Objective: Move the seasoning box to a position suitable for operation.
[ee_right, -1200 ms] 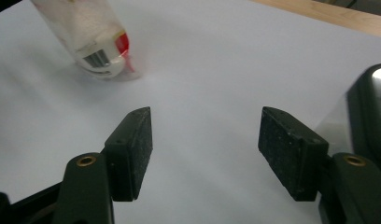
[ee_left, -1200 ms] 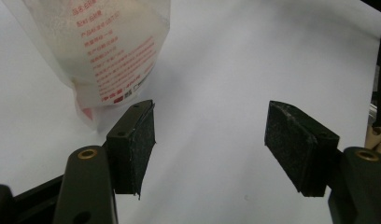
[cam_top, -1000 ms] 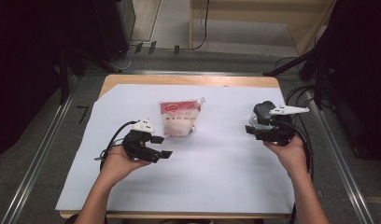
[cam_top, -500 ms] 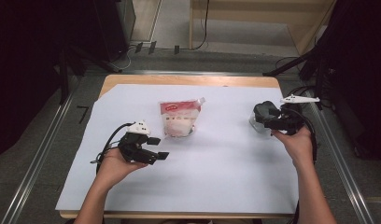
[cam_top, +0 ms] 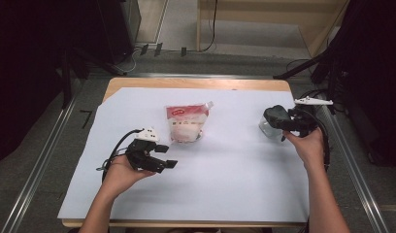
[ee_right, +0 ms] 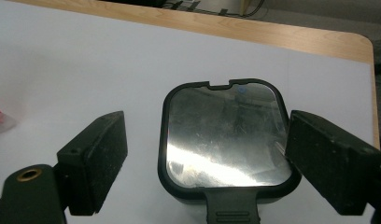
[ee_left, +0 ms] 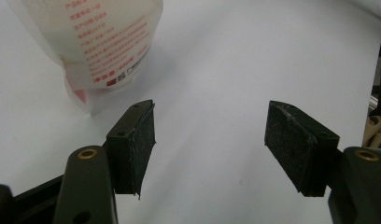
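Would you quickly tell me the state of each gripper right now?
Left gripper: open, holding nothing.
Right gripper: open, jaws just widened on either side of the black-rimmed container.

You have one pouch (cam_top: 186, 124), one container with a dark-rimmed lid (cam_top: 272, 121), one white sheet (cam_top: 225, 170) on one table (cam_top: 196, 83), and two claws.

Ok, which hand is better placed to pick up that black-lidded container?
Right. The right gripper has just been opening, and its fingers flank the black-lidded container without pressing it. The left gripper sits across the table, open, beside the pouch.
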Action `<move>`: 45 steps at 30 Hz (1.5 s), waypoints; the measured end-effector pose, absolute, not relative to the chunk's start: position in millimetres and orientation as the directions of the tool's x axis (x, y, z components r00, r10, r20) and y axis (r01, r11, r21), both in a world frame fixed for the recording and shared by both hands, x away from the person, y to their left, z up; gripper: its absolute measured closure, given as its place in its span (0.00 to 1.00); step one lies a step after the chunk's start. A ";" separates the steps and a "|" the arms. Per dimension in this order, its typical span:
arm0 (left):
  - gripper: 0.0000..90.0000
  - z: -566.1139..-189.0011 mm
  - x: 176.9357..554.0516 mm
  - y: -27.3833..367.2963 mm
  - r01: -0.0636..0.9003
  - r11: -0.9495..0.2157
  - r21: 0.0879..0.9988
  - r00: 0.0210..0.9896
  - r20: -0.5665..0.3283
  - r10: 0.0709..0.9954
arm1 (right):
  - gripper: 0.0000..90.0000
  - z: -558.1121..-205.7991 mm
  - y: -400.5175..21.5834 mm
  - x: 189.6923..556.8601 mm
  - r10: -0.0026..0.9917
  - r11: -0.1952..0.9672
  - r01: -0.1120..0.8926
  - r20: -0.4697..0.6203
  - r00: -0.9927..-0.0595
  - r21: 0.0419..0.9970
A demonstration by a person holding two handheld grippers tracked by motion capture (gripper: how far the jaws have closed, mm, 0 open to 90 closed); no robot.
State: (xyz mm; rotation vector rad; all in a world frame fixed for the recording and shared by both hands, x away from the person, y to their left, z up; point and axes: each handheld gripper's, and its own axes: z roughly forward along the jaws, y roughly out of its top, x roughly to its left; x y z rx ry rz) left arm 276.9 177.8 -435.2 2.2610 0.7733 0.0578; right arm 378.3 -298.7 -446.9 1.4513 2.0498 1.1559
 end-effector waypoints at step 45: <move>0.39 -437.6 278.4 172.3 0.514 -0.552 0.656 0.821 -0.189 0.539 | 0.18 -479.7 -285.1 388.2 0.927 0.169 0.650 0.104 -0.361 0.741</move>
